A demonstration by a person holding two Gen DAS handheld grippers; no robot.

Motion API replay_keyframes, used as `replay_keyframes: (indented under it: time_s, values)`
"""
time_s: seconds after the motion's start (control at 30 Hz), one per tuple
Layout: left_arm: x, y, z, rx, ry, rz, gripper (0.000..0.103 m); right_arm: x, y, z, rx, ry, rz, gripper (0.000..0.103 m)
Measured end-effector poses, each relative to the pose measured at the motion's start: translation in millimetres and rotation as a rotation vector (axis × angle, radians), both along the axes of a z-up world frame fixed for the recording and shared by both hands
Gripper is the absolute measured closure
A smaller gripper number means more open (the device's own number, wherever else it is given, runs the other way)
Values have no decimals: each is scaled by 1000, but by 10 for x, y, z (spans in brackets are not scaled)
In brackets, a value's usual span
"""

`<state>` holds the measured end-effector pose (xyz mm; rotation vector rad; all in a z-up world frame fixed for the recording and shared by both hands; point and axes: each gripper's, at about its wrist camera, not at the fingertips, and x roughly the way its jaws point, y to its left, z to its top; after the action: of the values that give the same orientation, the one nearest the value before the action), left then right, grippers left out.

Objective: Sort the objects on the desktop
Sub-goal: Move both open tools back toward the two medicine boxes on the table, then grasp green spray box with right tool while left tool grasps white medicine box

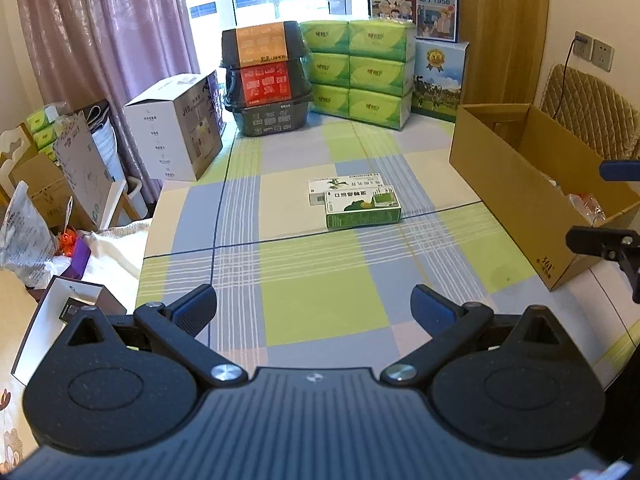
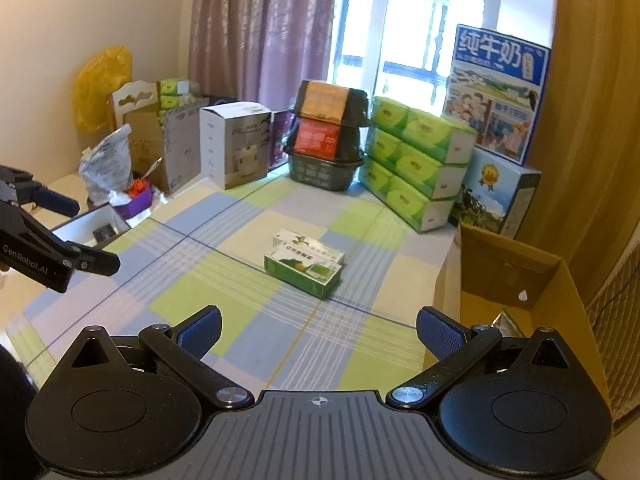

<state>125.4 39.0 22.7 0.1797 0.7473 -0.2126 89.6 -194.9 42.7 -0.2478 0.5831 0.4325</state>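
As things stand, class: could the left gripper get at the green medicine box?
Probably yes: the left gripper is open, and only bare checked cloth lies between it and the green box.

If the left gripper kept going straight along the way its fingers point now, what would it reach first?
Most likely the green box, lying ahead of the open left gripper with only bare tablecloth between. The white box sits just behind it, though depth is uncertain.
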Motion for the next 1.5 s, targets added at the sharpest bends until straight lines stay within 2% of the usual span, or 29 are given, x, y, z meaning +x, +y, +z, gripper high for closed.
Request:
replay_keyframes:
  time_s: [0.27,0.53,0.63,0.8,1.1,1.33,1.5]
  values:
    - [12,-22,-15,2,16,-28,2,113,28,-15,4,42,5,2]
    - [280,-51,-100,39,32,-88,2,399,58,-117,-51,53,90,2]
    - [453,-55,-158,75,42,-121,2,588,113,-155,-93,56,129,2]
    - [771,-27,-277,117,52,-161,2,1016,245,-199,-155,118,174,2]
    - [1362,38,-367,176,25,-325,2,1777,442,-450,-340,193,343,2]
    - [1826,0,-485,217,8,-445,2,2156,592,-649,-416,236,430,2]
    - [2097,-78,-698,258,47,-505,2,2338,713,-855,-455,242,517,2]
